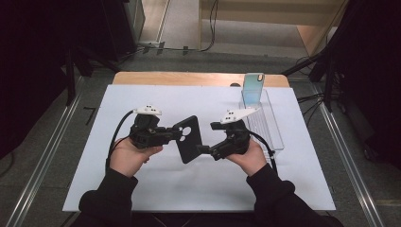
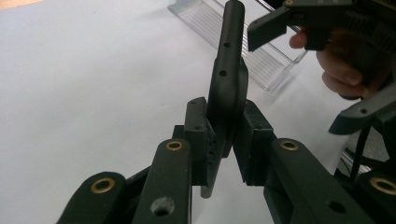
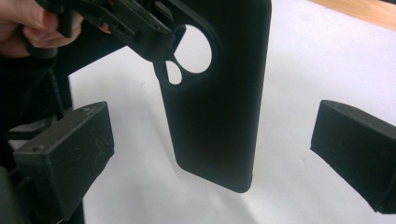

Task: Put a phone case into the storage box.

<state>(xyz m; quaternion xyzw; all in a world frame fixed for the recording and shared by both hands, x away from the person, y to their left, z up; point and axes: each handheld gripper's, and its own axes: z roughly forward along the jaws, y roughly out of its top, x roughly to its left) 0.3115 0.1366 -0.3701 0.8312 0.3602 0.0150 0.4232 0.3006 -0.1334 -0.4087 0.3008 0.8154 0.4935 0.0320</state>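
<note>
The left tool (image 1: 176, 133) pinches the black phone case (image 1: 188, 138) by its camera-hole end and holds it up over the middle of the white worktop (image 1: 94, 156). The right tool (image 1: 204, 150) is wide open, its jaws apart on both sides of the case without touching, perhaps to grab it. On the far right, a blue phone case (image 1: 252, 88) stands in a clear tray (image 1: 269, 127).

Your sleeves (image 1: 111, 191) are black, both arms. Left gripper (image 2: 224, 140) and right gripper (image 3: 210, 154): matte black bodies, 2 blocky jaws each, brass-ringed pivot holes. White 3-cornered plate (image 1: 149, 110) on top of each, black cable (image 1: 118, 130) trailing back.
</note>
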